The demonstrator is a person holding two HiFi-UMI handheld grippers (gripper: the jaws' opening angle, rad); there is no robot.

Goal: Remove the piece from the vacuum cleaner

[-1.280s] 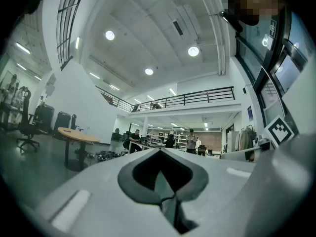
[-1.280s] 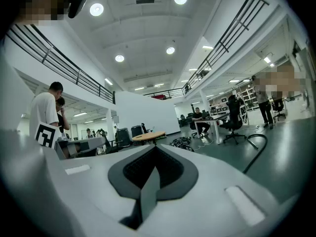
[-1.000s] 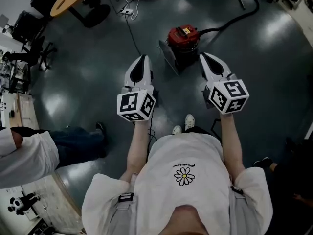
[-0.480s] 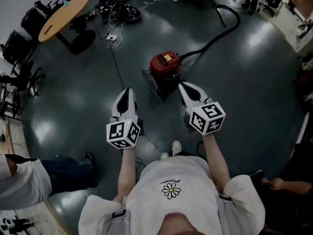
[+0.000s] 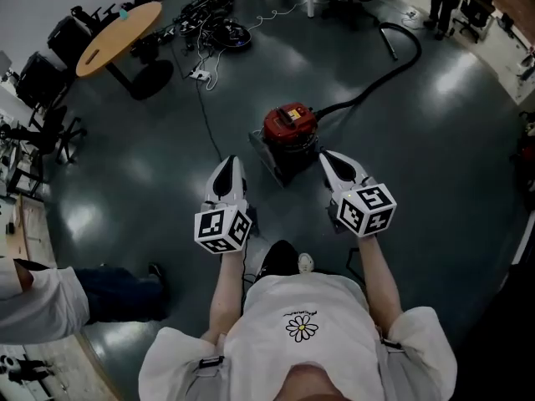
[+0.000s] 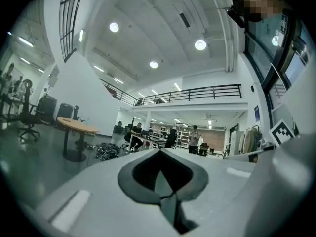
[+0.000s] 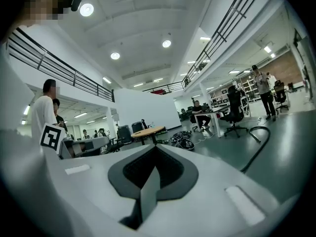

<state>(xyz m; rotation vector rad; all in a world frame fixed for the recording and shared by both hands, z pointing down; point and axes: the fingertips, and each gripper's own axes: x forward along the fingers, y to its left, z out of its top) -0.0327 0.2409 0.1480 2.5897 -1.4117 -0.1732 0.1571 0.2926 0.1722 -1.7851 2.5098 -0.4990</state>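
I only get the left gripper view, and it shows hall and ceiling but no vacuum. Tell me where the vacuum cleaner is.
Observer: The red vacuum cleaner stands on the dark floor, just ahead of the left claw and the right claw. Neither touches it.
Operator: Describe its hose.
Observer: A black hose leaves the vacuum's right side and curves away across the floor to the far right.
Operator: Report the right claw.
Observer: In the right gripper view its jaws are together, with nothing between them.
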